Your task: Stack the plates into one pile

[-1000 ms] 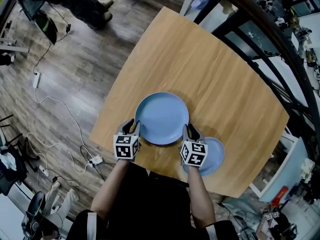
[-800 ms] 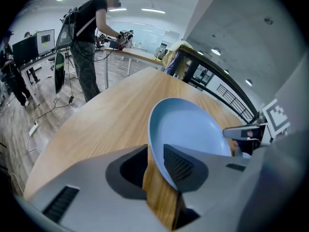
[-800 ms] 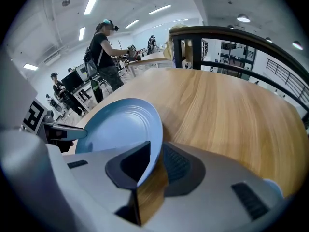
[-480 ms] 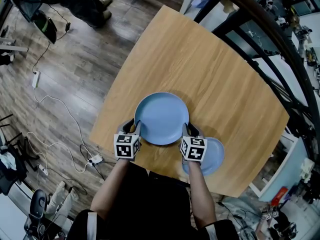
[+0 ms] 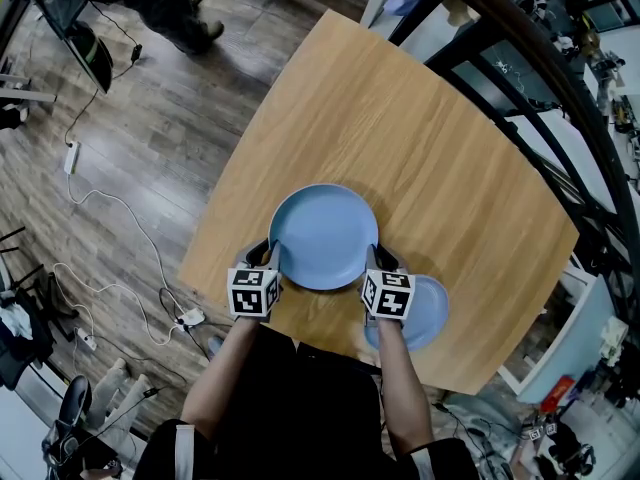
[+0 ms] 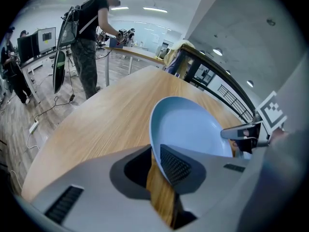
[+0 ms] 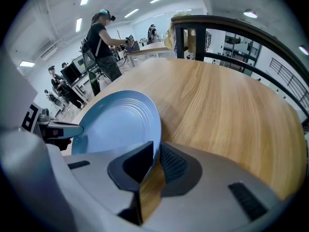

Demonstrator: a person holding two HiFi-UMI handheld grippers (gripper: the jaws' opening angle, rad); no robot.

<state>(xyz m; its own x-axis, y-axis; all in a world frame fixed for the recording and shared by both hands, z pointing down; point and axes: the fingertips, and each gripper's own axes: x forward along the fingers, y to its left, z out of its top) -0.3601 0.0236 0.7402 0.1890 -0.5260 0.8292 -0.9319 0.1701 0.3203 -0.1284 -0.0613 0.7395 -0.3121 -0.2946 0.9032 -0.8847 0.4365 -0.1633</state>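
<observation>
The left claw (image 5: 268, 256), jaws just closing, and the right claw (image 5: 375, 259) pinch opposite rims of the round, smooth blue plate (image 5: 323, 236) on the wood-grain table (image 5: 420, 138).

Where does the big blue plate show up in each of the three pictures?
Head view: the large blue plate sits at centre, on the table's near side.
Left gripper view: right of centre, reaching the lower middle.
Right gripper view: left of centre.
Shared landmark: the wooden table beneath it, seen in all three.
</observation>
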